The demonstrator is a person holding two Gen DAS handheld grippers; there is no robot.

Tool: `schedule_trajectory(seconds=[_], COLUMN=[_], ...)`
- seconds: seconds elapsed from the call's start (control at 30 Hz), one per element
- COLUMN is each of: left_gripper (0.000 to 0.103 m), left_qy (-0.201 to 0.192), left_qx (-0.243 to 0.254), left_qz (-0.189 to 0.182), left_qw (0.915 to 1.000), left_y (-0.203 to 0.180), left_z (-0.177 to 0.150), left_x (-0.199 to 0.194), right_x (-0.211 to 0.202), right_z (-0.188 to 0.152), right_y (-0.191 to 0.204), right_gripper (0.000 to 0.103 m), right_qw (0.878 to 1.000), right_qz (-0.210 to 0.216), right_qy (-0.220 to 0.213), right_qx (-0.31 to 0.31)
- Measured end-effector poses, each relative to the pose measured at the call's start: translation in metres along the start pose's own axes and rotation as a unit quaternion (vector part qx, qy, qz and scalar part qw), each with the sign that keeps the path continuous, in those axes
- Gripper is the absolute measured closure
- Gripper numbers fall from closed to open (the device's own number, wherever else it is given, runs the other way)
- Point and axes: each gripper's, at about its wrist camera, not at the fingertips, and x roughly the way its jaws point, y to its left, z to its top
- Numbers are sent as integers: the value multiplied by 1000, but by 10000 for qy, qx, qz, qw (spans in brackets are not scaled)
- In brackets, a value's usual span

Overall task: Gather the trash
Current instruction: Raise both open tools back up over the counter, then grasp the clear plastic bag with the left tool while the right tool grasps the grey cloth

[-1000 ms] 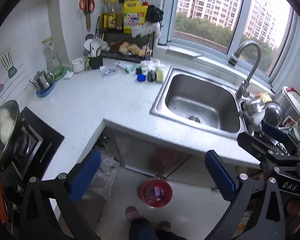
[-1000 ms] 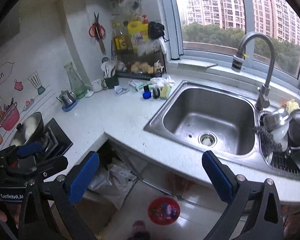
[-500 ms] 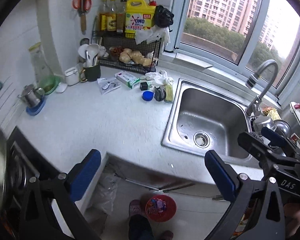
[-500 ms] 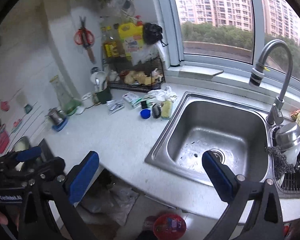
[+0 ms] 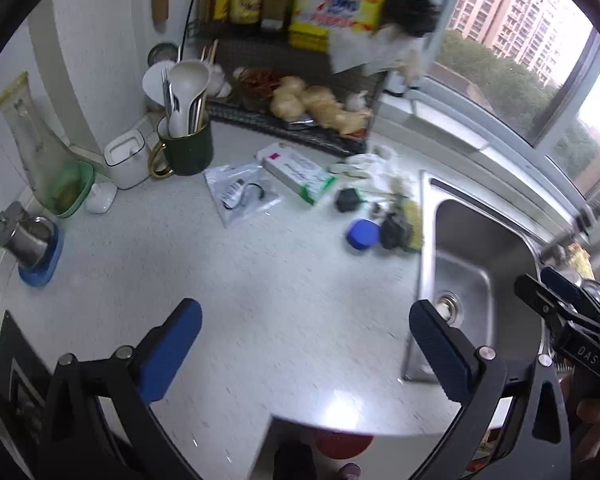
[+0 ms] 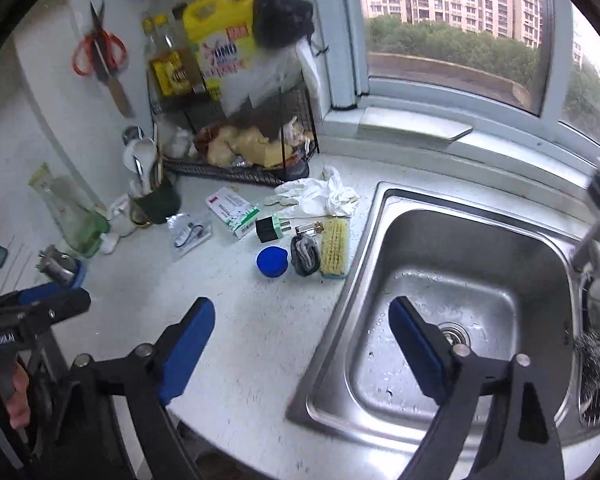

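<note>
Both grippers, left gripper [image 5: 304, 344] and right gripper [image 6: 302, 340], now nearer the countertop [image 5: 284, 292]; jaws spread, empty. Litter cluster [image 6: 300, 236]: uncollected; task unstarted.

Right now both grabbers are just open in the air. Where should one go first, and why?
Probably ease the left gripper forward toward the clear plastic bag on the counter. It looks like loose trash, lies flat ahead of that gripper with bare counter between. The right gripper hangs open over the sink's edge, holding nothing.
</note>
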Motion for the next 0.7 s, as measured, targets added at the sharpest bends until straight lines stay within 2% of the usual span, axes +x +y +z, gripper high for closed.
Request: schedule_trajectory(seconds=[0.13,0.2,0.37,0.43,0.5,0.63,0.7], left_gripper=[1,3,6,11,13,14,20], left_qy=[199,264,481,533,550,527,623], left_qx=[-107,-112,-86,-87,25,671,838], left_qz=[35,35,132,146,172,362,340], left_qw=[9997,9996,9987,9984,9983,9957,9940], left_y=[28,38,58,64,65,55,55], left_z=[26,37,60,67,73,78,80], left_x=[37,56,105,122,137,165,181], right_x=[38,56,94,108,119,135,142], right_z=[16,22,31,35,38,39,40], right_y=[4,5,8,10,10,8,7], right_gripper=[19,23,24,28,28,28,28], right_qw=[9995,9991,9973,9964,9957,9944,9937], right_qz=[-53,-97,-216,-277,-324,-386,-421], right_qy=[298,407,672,762,835,960,1020], right_qx=[-63,-87,-210,-245,-243,-220,-217])
